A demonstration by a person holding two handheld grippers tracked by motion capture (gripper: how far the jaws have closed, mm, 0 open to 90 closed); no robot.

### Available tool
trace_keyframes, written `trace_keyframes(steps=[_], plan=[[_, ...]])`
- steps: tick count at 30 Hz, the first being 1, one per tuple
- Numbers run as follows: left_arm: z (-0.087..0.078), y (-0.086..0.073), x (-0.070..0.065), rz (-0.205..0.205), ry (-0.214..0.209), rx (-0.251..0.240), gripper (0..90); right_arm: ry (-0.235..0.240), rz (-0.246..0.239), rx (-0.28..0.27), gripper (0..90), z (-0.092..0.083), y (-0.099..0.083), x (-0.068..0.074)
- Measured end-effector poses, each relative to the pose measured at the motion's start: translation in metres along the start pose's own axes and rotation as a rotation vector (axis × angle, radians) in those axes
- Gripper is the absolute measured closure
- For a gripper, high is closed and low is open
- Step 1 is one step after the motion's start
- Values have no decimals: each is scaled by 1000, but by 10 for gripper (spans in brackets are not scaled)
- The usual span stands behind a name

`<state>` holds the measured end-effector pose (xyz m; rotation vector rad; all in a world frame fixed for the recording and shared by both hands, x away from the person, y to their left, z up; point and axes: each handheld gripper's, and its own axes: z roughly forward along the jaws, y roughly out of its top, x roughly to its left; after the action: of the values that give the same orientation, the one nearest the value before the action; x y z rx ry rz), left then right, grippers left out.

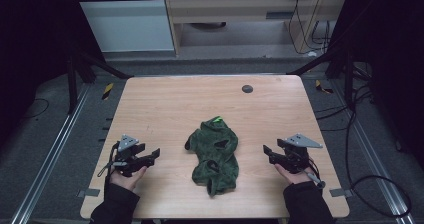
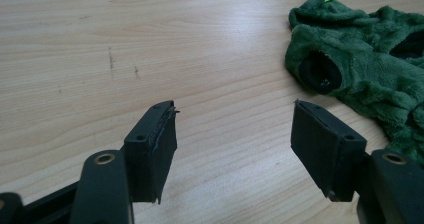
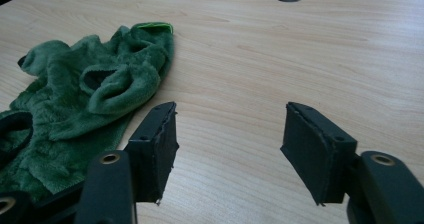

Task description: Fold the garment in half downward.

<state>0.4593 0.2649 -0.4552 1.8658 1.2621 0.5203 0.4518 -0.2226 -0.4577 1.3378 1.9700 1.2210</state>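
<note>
Forearms: two dark sleeves come in at the near edge, each hand holding a gripper.
Surface (image 1: 165, 104): pale wood, bare around the cloth; faint dark scuff marks show in the left gripper view.
Green garment (image 1: 215, 154): fleecy dark green cloth, crumpled in a heap at the middle of the surface toward the near edge, between the two grippers and touching neither; it has dark-lined openings and a bright green tag (image 1: 217, 118) at its far end.
Left gripper (image 1: 156, 154): just above the surface, left of the garment, pointing toward it; jaws released, spread wide, with bare wood between them.
Right gripper (image 1: 266, 150): right of the garment, pointing toward it; jaws released, nothing between them.
Round dark disc (image 1: 247, 88): set in the far part of the surface, well apart from the garment.
</note>
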Motion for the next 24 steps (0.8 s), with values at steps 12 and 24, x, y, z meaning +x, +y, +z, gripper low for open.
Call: trace_keyframes(steps=[12, 24], plan=[[2, 20, -4, 42, -19, -17, 353, 31, -16, 37, 418, 6, 15, 4], [16, 43, -13, 86, -39, -27, 360, 38, -26, 21, 423, 19, 32, 12]])
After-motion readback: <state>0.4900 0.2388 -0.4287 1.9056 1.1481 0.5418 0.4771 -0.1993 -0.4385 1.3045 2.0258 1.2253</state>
